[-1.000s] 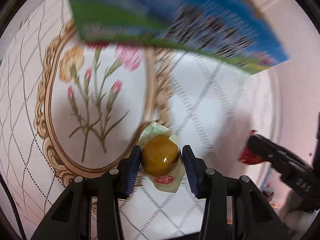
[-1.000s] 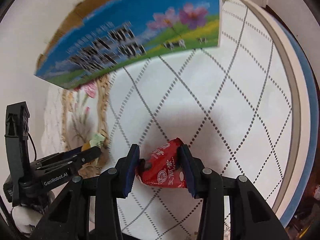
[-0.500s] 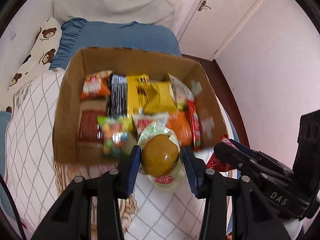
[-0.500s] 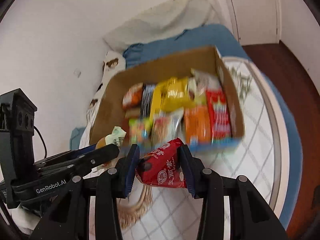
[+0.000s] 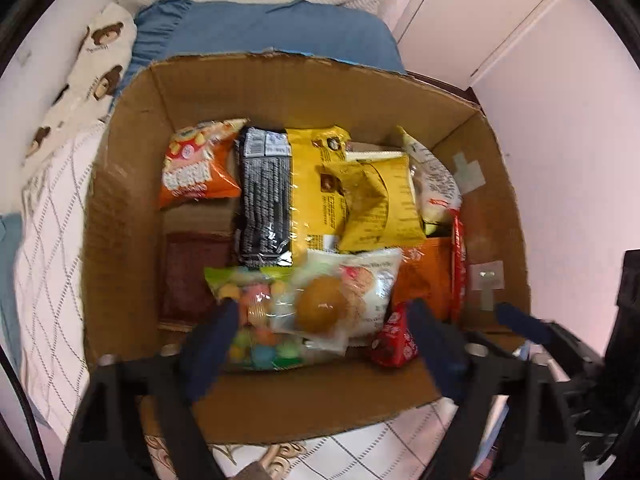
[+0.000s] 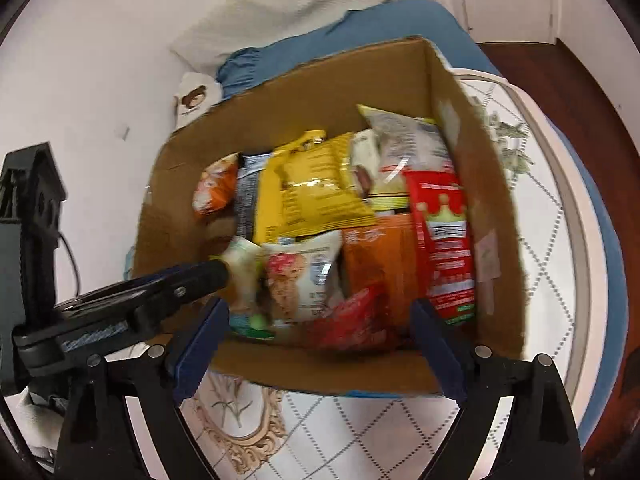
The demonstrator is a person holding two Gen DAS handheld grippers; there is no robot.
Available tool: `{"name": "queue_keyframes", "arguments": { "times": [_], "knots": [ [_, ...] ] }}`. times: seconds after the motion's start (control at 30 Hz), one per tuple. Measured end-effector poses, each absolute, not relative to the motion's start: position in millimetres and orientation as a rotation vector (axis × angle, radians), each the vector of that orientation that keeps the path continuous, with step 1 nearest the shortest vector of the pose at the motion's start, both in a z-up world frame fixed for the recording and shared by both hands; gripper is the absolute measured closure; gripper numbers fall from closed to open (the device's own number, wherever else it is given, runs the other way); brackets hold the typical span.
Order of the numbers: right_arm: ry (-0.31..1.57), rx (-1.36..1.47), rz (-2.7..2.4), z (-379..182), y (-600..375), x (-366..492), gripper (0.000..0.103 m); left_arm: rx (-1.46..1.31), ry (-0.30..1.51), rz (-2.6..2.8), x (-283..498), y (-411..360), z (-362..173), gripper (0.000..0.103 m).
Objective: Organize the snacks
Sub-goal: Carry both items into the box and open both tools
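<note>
An open cardboard box [image 5: 120,208] [image 6: 496,208] holds several snack packets. My left gripper [image 5: 322,320] hangs over the box's near edge, its jaws opening and spread wide. The round brown pastry in its clear wrapper [image 5: 322,308] lies free between them on the packets, touching neither pad. My right gripper [image 6: 320,312] is beside it, its jaws opening wide too. The small red packet [image 6: 352,320] [image 5: 394,340] shows blurred and loose in the box's near right corner. In the right wrist view the left gripper [image 6: 120,308] reaches in from the left.
The box sits on a white quilt with a diamond pattern [image 6: 540,264] over a blue bed sheet [image 5: 260,28]. A bear-print pillow [image 5: 88,64] lies at the left. A pale wall and door [image 5: 500,8] are behind, with dark wooden floor [image 6: 592,80] at the right.
Both grippers came up over the box while shut on the pastry and the red packet. Now both jaws have sprung apart and the two snacks lie loose in the box.
</note>
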State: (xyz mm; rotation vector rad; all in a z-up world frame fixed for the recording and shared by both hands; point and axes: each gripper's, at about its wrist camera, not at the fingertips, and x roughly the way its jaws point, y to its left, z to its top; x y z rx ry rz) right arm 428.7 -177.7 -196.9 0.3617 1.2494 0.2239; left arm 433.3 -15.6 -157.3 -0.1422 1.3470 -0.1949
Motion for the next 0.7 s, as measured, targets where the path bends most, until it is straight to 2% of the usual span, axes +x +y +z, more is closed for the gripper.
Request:
{"name": "queue_keyframes", "arguments": {
  "times": [0.3,0.7],
  "knots": [
    [1.244,0.140,0.052,-186.9,-177.3,425.5,0.006,-0.076,1.339,-0.118,428.7,-9.6,-163.3,0.014],
    [1.215,0.086,0.013,-186.1,-170.3,415.0,0.005,0.011,1.272,-0.025,398.8,1.6,-162.6,0.014]
  ]
}}
